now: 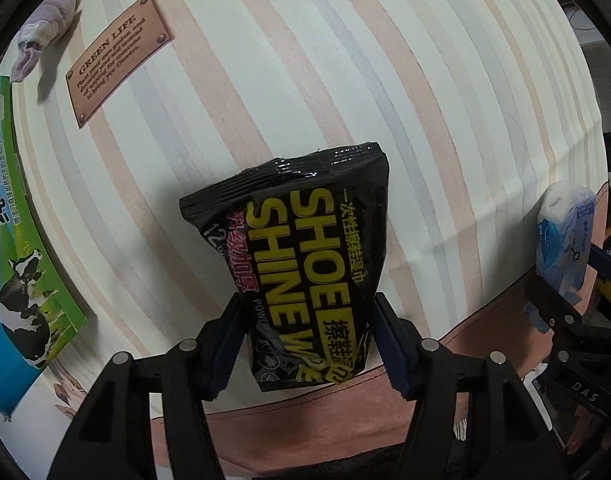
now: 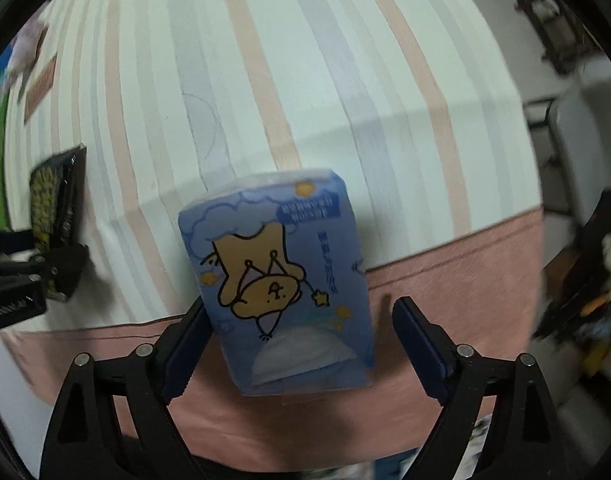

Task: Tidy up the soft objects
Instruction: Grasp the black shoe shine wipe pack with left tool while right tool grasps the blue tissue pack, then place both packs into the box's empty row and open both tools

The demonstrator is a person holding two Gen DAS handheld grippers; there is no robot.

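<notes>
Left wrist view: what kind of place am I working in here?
Most likely a home, at a table under a striped tablecloth with a pink border. Household items point that way: a milk carton box, a pack of shoe wipes in the left gripper, a rolled cloth.

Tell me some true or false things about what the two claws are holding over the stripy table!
1. The left claw holds a black shoe shine wipes pack. True.
2. The right claw holds a red box. False: it holds a blue tissue pack with a cartoon bear on it.
3. A green milk carton with a cow lies on the left side of the striped tablecloth. True.
4. The tablecloth is plain white. False: it has pink, grey and cream stripes.
5. A brown "GREEN LIFE" label is on the tablecloth. True.
</notes>
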